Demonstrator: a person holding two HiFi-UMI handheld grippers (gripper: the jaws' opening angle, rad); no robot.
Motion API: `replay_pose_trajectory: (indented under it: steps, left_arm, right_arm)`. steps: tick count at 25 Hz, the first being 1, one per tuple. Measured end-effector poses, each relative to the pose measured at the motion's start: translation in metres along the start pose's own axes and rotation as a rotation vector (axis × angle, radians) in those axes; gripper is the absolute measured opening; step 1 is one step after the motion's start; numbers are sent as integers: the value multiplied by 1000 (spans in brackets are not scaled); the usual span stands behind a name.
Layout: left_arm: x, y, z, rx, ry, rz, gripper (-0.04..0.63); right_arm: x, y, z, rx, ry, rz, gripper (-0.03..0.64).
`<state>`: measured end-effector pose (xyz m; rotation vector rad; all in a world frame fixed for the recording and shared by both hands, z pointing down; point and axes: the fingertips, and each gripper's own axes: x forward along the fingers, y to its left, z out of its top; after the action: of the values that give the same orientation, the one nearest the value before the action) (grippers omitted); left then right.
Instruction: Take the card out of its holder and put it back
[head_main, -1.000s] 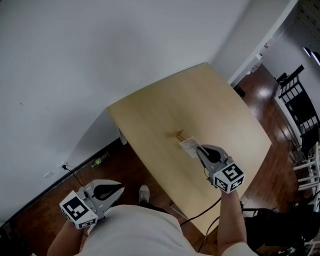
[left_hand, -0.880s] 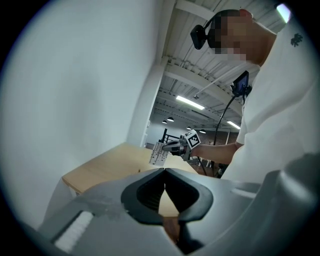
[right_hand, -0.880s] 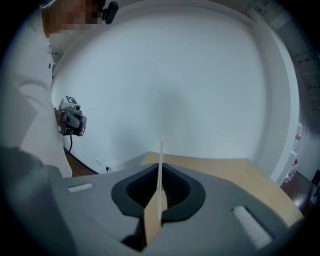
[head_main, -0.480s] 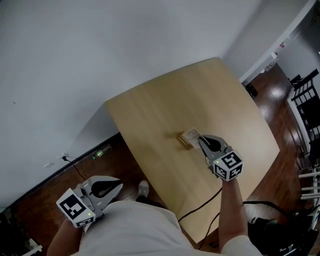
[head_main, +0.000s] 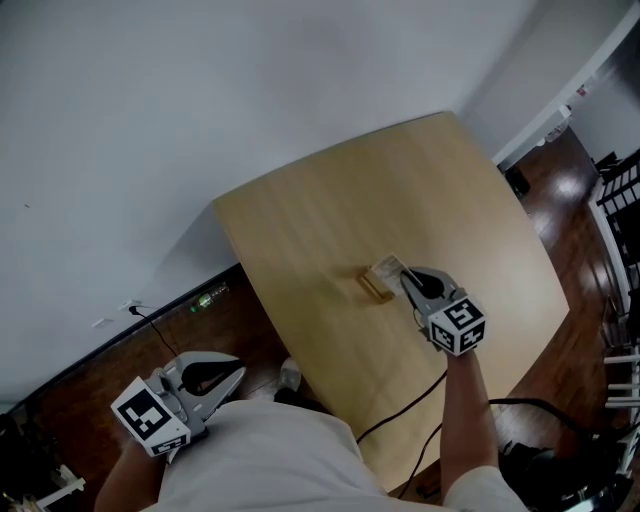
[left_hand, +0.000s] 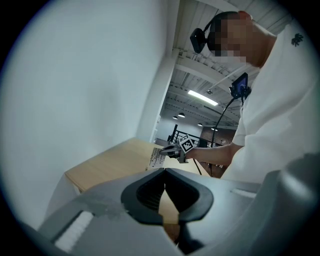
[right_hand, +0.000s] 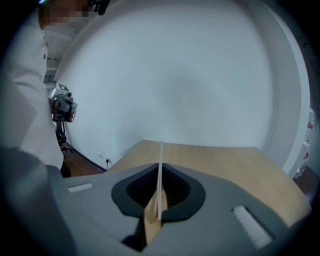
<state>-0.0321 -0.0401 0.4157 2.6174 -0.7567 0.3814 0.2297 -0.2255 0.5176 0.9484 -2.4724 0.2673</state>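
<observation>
Seen from above, a light wooden table (head_main: 300, 230) with a rounded outline fills the middle of the frame. Just right of centre on it sits a small wooden card holder (head_main: 372, 288), with a white printed card (head_main: 386, 268) standing at it. The right gripper (head_main: 404, 277) reaches in from the lower right, its marker cube (head_main: 458, 325) behind it and the person's forearm crossing the table's near edge. Its jaws are pressed together on the card. In the right gripper view the card shows as a thin white line running straight up between the pads, with the holder directly beneath. The card's lower edge meets the holder, but whether it sits in the slot cannot be told. The left gripper (head_main: 235, 372) hangs off the table at the lower left, over the floor and close to the person's white shirt (head_main: 260, 460). Its jaws are pressed together with nothing between them, and its view looks across the table toward the card. A black cable (head_main: 400, 425) curves over the floor below the table's near edge, and the toe of a shoe (head_main: 288, 378) shows beside the shirt. A plain white wall (head_main: 150, 120) fills the upper left, with a small green light (head_main: 205, 298) at its foot. Dark glossy wood floor (head_main: 545, 170) shows at the right, and black chair frames (head_main: 622, 190) stand at the right edge.
</observation>
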Motion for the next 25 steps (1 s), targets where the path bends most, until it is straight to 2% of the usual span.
replay_pose_trajectory:
  steps: [10,25]
  left_arm:
    - [8,2,4,-13,17,7,6]
    - [13,2,1,-29,42,14,6]
  right_arm:
    - [9,-8,-7,34,10,16,20]
    - [29,-11,-45,82,29,77,20]
